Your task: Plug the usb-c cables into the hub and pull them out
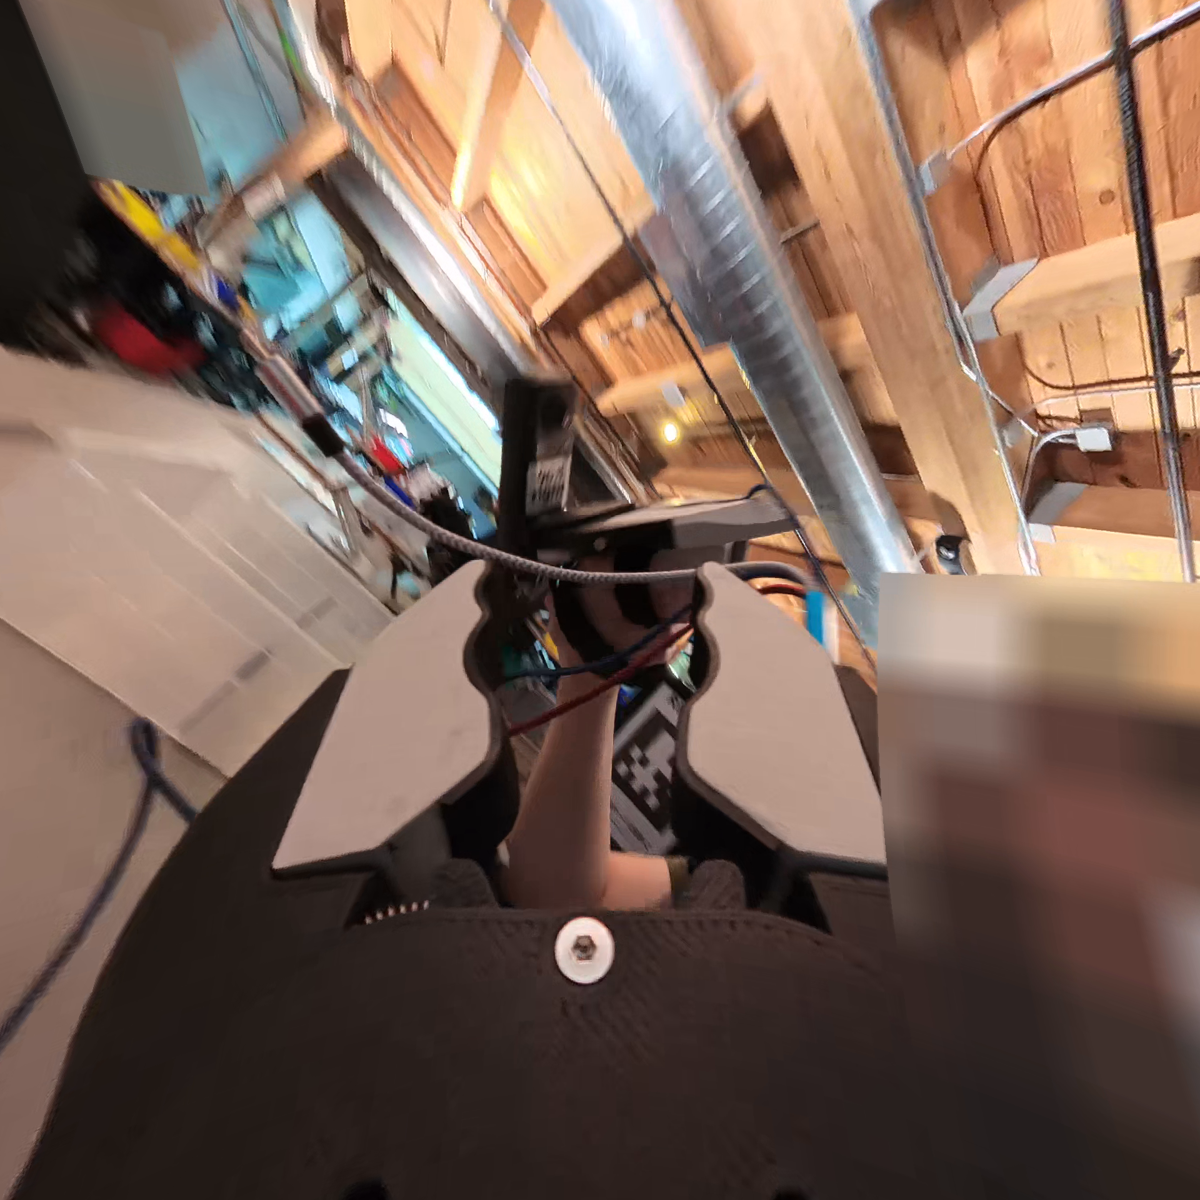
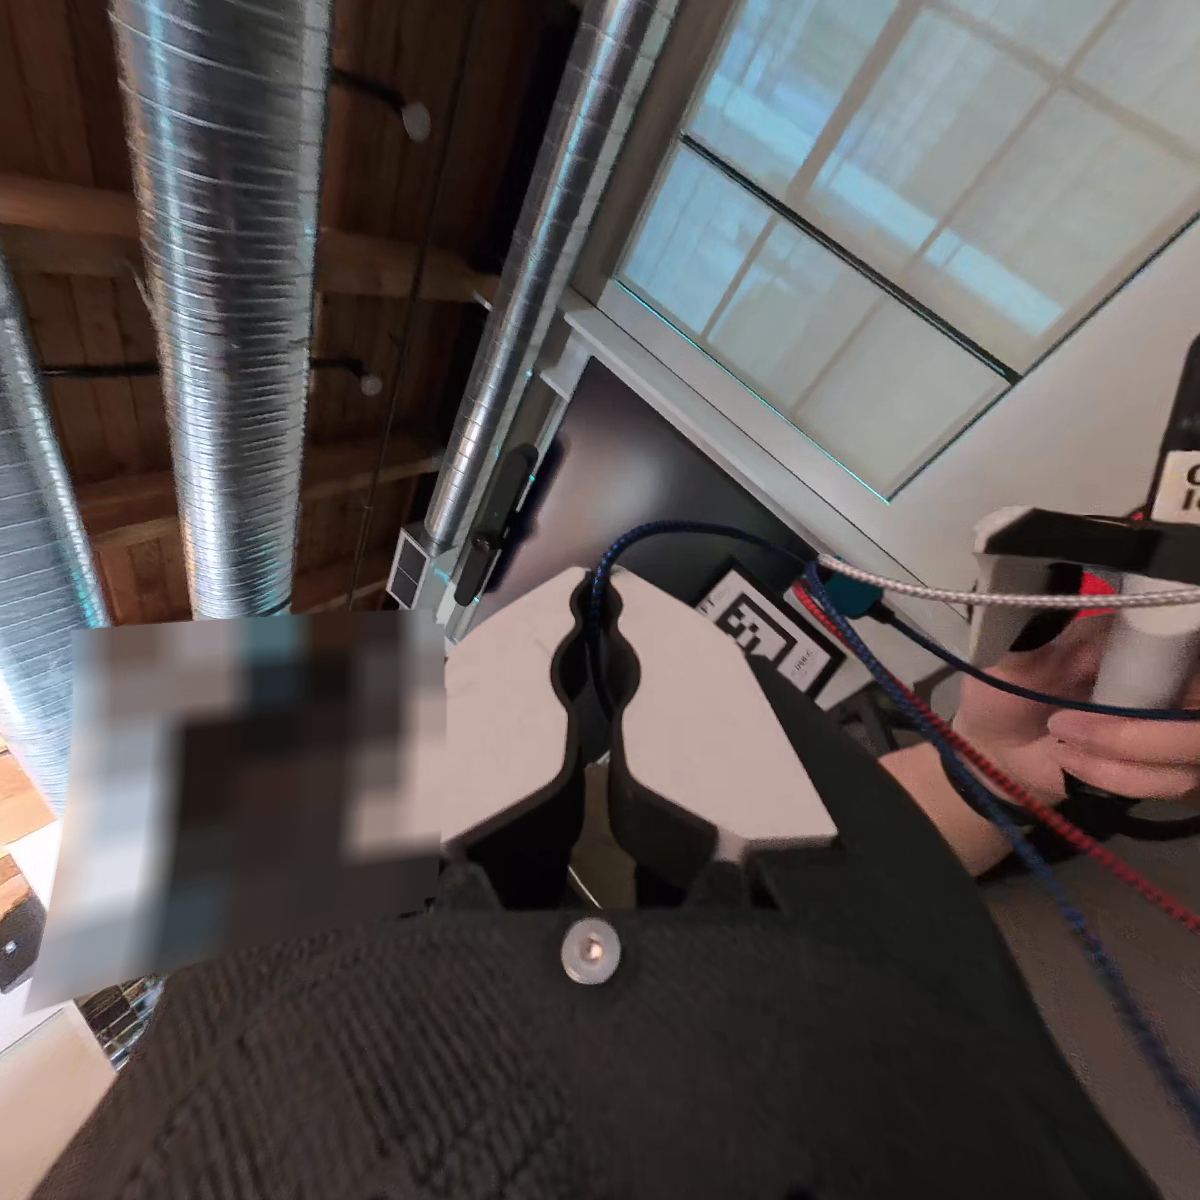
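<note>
My right gripper (image 2: 599,587) is shut on a blue-and-black braided cable (image 2: 682,529), pinched between the fingertips. The cable arcs right to a teal block (image 2: 850,594), where a red braided cable (image 2: 974,760) and a silver braided cable (image 2: 941,592) also meet. My left gripper (image 1: 592,575) is open with its fingers wide apart. The silver-grey braided cable (image 1: 415,526) lies across its two tips and is not pinched. The left gripper also shows at the right edge of the right wrist view (image 2: 1071,571), held by a hand. Both views tilt up toward the ceiling.
A black-and-white marker tag (image 2: 766,633) sits beside the teal block. Metal ducts (image 2: 221,292) and wooden ceiling beams (image 1: 1071,273) fill the background, with a window (image 2: 909,227) at upper right. A white wall (image 1: 130,519) is to the left. A gloved hand (image 1: 604,623) holds the other gripper.
</note>
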Demonstrator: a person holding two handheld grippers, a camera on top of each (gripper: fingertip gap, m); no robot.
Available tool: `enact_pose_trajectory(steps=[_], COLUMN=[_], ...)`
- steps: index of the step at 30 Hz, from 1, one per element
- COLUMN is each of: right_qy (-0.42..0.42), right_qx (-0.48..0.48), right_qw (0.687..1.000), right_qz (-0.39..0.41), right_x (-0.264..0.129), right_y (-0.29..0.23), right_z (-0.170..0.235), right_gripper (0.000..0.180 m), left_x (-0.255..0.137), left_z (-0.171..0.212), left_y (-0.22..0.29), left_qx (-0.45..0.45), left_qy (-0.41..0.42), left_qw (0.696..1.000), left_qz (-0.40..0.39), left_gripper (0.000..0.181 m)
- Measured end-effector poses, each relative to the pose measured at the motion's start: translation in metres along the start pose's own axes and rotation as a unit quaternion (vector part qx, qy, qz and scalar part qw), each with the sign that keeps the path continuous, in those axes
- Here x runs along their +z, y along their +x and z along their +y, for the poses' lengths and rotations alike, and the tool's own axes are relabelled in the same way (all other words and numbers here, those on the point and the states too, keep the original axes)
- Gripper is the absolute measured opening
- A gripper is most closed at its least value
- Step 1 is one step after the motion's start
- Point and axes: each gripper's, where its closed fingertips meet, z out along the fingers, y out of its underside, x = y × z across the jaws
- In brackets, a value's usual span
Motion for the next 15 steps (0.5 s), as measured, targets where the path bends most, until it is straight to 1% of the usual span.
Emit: enact_pose_trajectory(steps=[3, 4, 6, 9, 11, 12, 13, 15], right_qy=[0.035, 0.044, 0.057, 0.074, 0.084, 0.088, 0.092, 0.093], right_qx=[-0.016, -0.021, -0.016, -0.015, -0.016, -0.017, -0.019, -0.021], right_qw=[0.999, 0.999, 0.998, 0.997, 0.996, 0.996, 0.996, 0.995], right_qz=[-0.002, 0.001, -0.012, -0.019, -0.017, -0.016, -0.012, -0.006], right_x=[-0.010, -0.013, -0.017, -0.020, -0.022, -0.022, -0.022, -0.021], right_y=[-0.009, -0.010, -0.014, -0.015, -0.015, -0.014, -0.013, -0.011], right_z=[-0.011, -0.014, -0.018, -0.023, -0.025, -0.026, -0.027, -0.027], right_gripper=[0.000, 0.004, 0.003, 0.002, 0.001, 0.000, 0.000, 0.000], left_x=[-0.007, -0.009, -0.010, -0.008, -0.003, 0.001, 0.004, 0.010], left_z=[-0.014, -0.017, -0.021, -0.019, -0.005, 0.006, 0.019, 0.046], left_y=[0.012, 0.017, 0.031, 0.056, 0.060, 0.053, 0.042, 0.020], left_qx=[0.038, 0.056, 0.086, 0.120, 0.170, 0.199, 0.221, 0.225], left_qy=[0.012, 0.012, 0.012, -0.005, -0.047, -0.082, -0.120, -0.191], left_qw=[0.999, 0.998, 0.996, 0.992, 0.984, 0.976, 0.967, 0.952], left_qz=[-0.011, -0.011, 0.000, 0.037, 0.025, -0.002, -0.038, -0.087], left_gripper=[0.066, 0.067, 0.068, 0.066, 0.055, 0.047, 0.045, 0.055])
